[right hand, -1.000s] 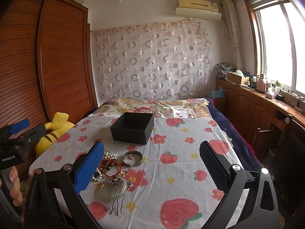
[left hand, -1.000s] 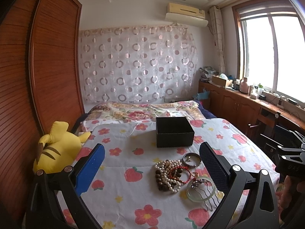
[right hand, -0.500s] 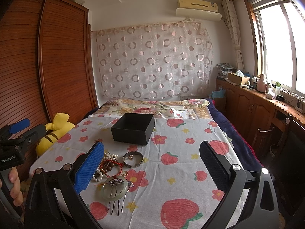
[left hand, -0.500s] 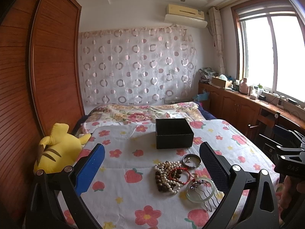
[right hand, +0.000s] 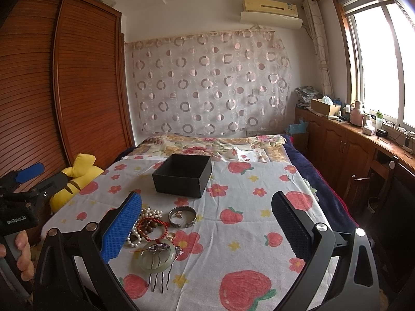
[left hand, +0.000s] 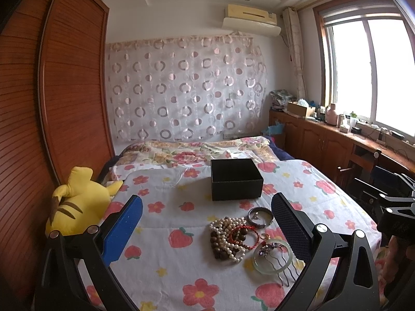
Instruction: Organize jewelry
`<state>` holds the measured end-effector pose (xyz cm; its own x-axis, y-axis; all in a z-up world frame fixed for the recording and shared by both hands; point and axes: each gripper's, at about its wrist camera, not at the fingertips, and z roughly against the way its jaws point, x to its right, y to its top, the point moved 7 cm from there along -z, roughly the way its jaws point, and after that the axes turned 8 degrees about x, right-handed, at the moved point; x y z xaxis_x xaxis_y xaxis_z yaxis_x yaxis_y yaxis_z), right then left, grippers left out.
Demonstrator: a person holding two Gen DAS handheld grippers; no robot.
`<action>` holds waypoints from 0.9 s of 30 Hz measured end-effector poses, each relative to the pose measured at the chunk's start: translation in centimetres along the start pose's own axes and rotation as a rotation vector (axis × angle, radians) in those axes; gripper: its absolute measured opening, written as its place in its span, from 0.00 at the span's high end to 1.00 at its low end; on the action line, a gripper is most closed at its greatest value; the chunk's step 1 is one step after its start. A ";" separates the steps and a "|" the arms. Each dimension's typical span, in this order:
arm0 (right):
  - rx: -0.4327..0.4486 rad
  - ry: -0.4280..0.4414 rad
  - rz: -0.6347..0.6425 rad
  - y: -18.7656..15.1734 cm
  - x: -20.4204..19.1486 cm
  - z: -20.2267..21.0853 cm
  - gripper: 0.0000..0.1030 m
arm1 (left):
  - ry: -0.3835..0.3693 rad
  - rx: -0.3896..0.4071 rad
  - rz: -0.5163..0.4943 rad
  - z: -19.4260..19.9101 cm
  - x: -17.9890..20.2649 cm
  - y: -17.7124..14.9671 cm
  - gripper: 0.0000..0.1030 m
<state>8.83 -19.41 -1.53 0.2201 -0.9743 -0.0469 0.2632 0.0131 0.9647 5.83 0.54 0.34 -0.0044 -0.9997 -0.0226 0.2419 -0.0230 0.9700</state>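
You are holding both tools wide and empty, left tool [left hand: 207, 229] and right tool [right hand: 207, 229], above bare bedspread [right hand: 259, 233]; jewelry pile [left hand: 233, 235] is lying near the black box [left hand: 236, 178].

I face a bed under a white strawberry-and-flower print cover [left hand: 181, 272]. To my left stands a slatted reddish-brown wooden wardrobe [left hand: 67, 98]. On the far wall hangs a sheer curtain with pink circles [right hand: 207, 85], with a cream wall air conditioner [right hand: 269, 10] above. Daylight enters the wood-framed window [left hand: 368, 70] over low wooden cabinets [right hand: 339, 150].
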 end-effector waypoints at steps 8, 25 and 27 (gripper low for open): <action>0.001 0.004 0.000 0.0 -0.9 0.0 0.02 | -0.001 0.004 -0.003 0.1 0.1 -0.1 0.07; -0.066 0.032 0.029 -2.4 0.1 -0.8 0.08 | -0.098 -0.121 0.012 -3.0 0.6 -4.2 0.07; -0.101 0.047 0.034 -3.4 0.4 -1.2 0.15 | -0.132 -0.157 0.016 -3.7 1.1 -5.5 0.07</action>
<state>9.15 -19.63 -5.17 0.2734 -0.9615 -0.0285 0.3472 0.0710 0.9351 8.04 -0.38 -5.90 -0.1241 -0.9917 0.0345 0.3916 -0.0170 0.9200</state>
